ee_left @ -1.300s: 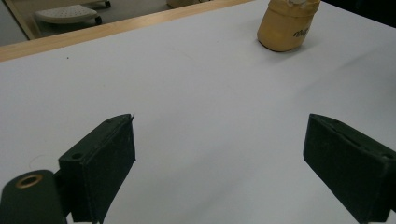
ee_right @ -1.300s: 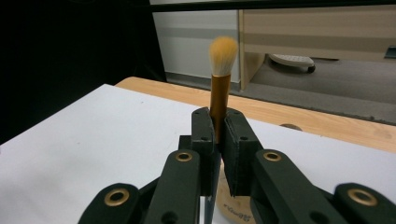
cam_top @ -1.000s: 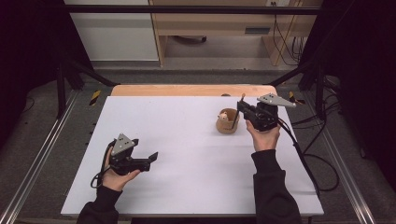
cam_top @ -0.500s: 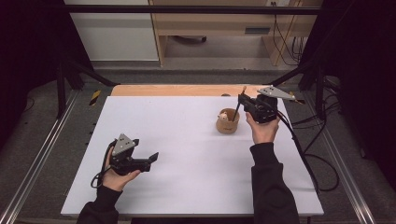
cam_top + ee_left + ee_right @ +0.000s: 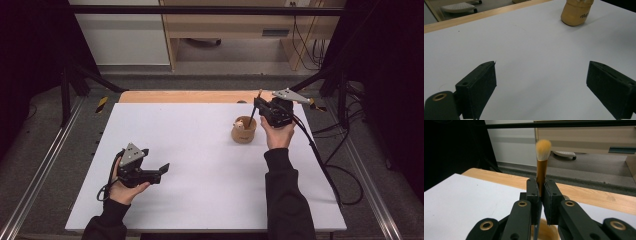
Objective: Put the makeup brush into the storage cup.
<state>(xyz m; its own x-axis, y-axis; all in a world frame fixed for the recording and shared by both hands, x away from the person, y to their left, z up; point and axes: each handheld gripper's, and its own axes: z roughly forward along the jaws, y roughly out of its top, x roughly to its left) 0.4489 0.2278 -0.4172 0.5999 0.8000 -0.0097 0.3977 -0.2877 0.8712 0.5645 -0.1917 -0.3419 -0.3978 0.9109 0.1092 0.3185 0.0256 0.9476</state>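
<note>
On the white table [image 5: 200, 165] stand few things, and they count quickly: one wooden cup [image 5: 244, 132], one brush [image 5: 252, 114], two hand-held grippers. The cup sits toward the far right of the white sheet, just left of the right gripper [image 5: 259, 104], which is held above and beside it by the person's right hand [image 5: 276, 136]. That gripper's jaws are pressed tight together on the brush, clamping it partway along its handle. In the right gripper view the brush [image 5: 542, 167] rises upright out of the closed jaws: a golden, metallic-looking stem topped by a soft rounded tuft of pale bristles, cream shading to orange at the edges. Below the jaws in that same view the round rim of the cup [image 5: 546, 230] shows, with the lower part of the brush running down toward its mouth. From the high view the brush reads as a thin dark stick slanting from the gripper down into the cup, where something small and pale lies inside; what it is cannot be told.

Near the left edge of the table, well apart from the cup, the left gripper [image 5: 164, 168] is held low over the sheet in the person's left hand [image 5: 122, 187]. Its jaws stand wide apart with nothing between them but bare table, as the left gripper view shows, and the cup [image 5: 576, 12] appears far off, tan, round-sided, with a small dark mark printed on its wall
</note>
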